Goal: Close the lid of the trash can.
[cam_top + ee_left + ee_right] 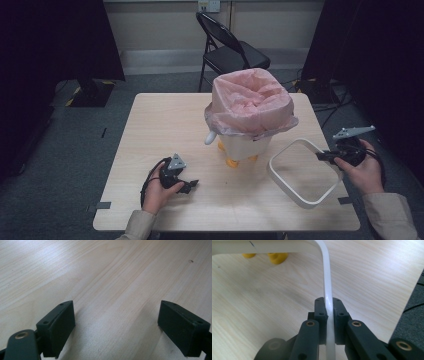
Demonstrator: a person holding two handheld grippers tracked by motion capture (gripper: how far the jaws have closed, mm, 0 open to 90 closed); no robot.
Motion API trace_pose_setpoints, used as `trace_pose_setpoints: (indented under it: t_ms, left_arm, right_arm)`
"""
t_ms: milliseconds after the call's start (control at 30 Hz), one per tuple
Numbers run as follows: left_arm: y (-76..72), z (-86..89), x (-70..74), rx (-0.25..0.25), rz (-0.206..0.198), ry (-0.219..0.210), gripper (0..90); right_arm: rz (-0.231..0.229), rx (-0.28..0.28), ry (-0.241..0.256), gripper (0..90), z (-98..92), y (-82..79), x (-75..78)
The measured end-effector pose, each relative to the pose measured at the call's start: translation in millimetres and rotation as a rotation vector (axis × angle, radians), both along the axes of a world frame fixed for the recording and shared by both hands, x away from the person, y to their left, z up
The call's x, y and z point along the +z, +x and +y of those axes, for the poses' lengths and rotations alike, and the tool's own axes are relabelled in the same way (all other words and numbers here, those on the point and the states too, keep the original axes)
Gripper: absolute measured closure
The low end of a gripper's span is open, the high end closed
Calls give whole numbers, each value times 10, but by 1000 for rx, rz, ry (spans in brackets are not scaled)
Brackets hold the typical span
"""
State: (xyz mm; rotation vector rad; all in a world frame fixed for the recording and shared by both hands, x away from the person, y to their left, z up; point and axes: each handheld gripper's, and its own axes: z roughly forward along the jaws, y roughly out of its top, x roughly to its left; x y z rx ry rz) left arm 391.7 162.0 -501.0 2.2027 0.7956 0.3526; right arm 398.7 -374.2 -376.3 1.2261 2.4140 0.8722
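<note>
Fingers (322,312) of the right gripper (329,311) are clamped on the white frame (300,172), lower right; the left gripper (117,322), spread wide, is held over the table (105,272).

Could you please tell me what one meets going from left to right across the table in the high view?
Left gripper → white bin lined with a pink bag → white ring frame → right gripper, shut on the frame's right side.

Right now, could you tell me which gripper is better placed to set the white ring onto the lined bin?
Right. The right gripper is shut on the white ring beside the bin; the left gripper rests open on the table, holding nothing.
</note>
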Motion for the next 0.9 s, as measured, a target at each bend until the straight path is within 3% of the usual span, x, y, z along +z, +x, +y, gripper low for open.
trace_pose_setpoints:
  t_ms: [200,233,367,500,533,900]
  left_arm:
    - [0,0,0,0,0,0,135]
    - [0,0,0,0,0,0,135]
    - [0,0,0,0,0,0,135]
    - [2,1,0,-1,0,1,135]
    - [2,1,0,-1,0,1,135]
    - [11,1,-2,-7,-3,-4,132]
  right_arm:
    - [-16,5,-17,847,-65,-27,208]
    - [-21,5,-12,848,-104,-44,329]
    - [-31,2,-6,847,-139,-57,477]
    - [-55,13,6,847,-159,-63,762]
    - [-55,13,6,847,-159,-63,762]
    - [-88,20,4,847,-29,-16,1384]
